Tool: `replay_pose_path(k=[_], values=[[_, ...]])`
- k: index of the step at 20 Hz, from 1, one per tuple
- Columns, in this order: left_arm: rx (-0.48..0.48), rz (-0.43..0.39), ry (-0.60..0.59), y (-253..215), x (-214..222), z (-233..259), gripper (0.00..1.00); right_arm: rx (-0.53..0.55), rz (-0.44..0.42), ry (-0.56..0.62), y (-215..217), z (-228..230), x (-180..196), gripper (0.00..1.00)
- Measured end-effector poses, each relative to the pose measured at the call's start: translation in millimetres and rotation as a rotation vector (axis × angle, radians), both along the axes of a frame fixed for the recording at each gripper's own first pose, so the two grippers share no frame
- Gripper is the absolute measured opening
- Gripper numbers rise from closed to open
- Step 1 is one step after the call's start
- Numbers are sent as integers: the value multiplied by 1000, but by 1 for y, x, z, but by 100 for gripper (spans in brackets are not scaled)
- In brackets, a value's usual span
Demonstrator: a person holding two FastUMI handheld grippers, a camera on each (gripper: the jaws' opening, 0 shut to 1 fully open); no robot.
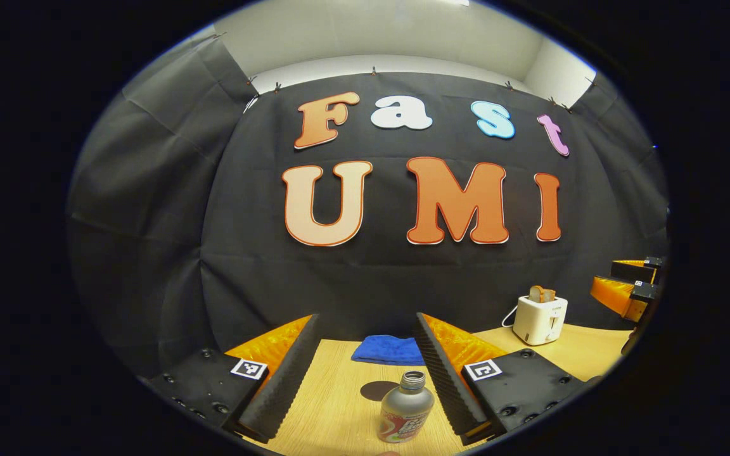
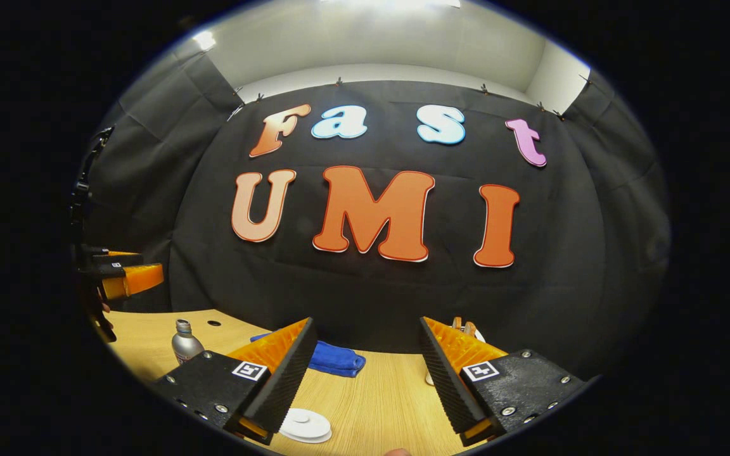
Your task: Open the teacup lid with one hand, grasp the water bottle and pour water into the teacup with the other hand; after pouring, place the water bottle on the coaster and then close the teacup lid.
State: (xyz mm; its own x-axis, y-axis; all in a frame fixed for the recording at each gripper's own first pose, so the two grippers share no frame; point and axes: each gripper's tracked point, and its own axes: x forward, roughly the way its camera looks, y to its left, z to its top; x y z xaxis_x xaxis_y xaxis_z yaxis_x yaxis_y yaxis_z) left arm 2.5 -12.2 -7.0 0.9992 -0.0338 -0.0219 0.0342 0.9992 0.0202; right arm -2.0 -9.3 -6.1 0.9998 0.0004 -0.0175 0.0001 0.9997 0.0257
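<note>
A silver water bottle [image 1: 406, 410] with no cap stands upright on the wooden table [image 1: 339, 392]. It is low between the fingers of my open left gripper [image 1: 367, 316], which do not touch it. Just behind it lies a dark round coaster [image 1: 379, 389]. My right gripper [image 2: 365, 320] is open with nothing between its fingers. A white round teacup lid [image 2: 305, 424] sits just below its left finger; whether a cup is under it I cannot tell. The bottle [image 2: 185, 345] and coaster [image 2: 214, 323] stand far left in the right gripper view.
A folded blue cloth [image 1: 387, 349] lies at the back by the wall. A white toaster [image 1: 539, 318] with bread in it stands at the right. The other gripper [image 1: 631, 288] hovers beyond the toaster; my left gripper [image 2: 121, 273] hangs at the far left of the right gripper view.
</note>
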Motion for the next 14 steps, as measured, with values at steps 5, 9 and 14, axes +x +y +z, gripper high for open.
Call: replay_pose_path(k=[5, 9, 14], values=[[6, -19, 21, -6, -4, -11, 97, -4, 8, 4, 3, -5, -2, 96], [27, -23, 30, -10, -5, -15, 98, 6, 13, 15, 5, -8, -2, 96], [32, -37, 60, -16, -8, -32, 97, 5, 18, 37, 5, -20, -2, 96]])
